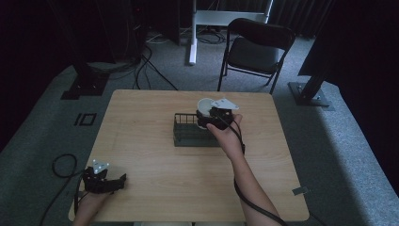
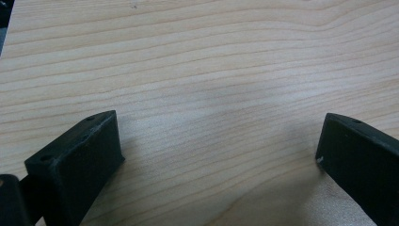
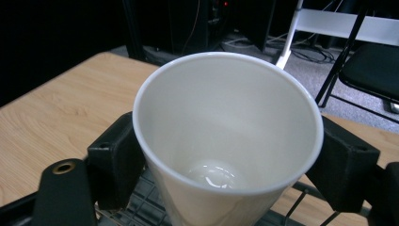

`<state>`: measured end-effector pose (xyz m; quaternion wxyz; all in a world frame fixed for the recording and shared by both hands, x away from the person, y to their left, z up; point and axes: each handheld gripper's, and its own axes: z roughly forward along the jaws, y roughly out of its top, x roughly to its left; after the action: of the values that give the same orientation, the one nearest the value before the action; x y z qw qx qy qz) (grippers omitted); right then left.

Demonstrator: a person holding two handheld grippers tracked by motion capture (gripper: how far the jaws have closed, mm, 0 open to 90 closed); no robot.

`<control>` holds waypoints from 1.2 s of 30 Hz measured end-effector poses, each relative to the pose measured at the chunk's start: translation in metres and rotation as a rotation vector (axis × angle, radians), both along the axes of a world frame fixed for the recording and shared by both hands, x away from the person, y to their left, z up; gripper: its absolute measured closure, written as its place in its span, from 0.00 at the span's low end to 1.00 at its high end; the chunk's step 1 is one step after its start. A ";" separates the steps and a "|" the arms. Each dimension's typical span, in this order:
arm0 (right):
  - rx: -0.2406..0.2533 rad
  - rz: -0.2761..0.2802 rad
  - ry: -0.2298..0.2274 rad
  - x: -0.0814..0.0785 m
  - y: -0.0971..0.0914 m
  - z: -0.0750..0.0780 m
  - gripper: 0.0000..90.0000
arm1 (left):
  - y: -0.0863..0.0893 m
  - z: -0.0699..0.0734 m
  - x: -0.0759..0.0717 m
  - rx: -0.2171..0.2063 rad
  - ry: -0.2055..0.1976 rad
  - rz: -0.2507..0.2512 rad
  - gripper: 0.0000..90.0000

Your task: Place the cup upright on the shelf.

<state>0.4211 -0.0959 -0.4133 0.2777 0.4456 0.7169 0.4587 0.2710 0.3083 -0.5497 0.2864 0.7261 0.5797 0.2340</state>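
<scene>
Pale wood-grain table (image 1: pixel 155 155) in a dark room, right gripper (image 3: pixel 226 155) clamping a smooth white tapered cup (image 3: pixel 228 136) over a black wire basket (image 1: pixel 186 134), left gripper (image 2: pixel 221 155) spread wide, empty, low over bare tabletop.

From above, I can't see most of the white paper cup (image 1: pixel 204 104); my right tool (image 1: pixel 214 117) covers it, along with the right end of the black wire basket (image 1: pixel 188 133) beneath.
</scene>
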 end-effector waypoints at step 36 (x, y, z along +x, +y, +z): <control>-0.045 0.000 0.084 0.011 0.015 -0.041 0.23 | 0.000 0.000 0.000 0.000 0.000 0.000 0.01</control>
<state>0.4316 -0.0812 -0.4546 0.2572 0.4580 0.7382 0.4233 0.2710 0.3083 -0.5497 0.2864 0.7261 0.5797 0.2340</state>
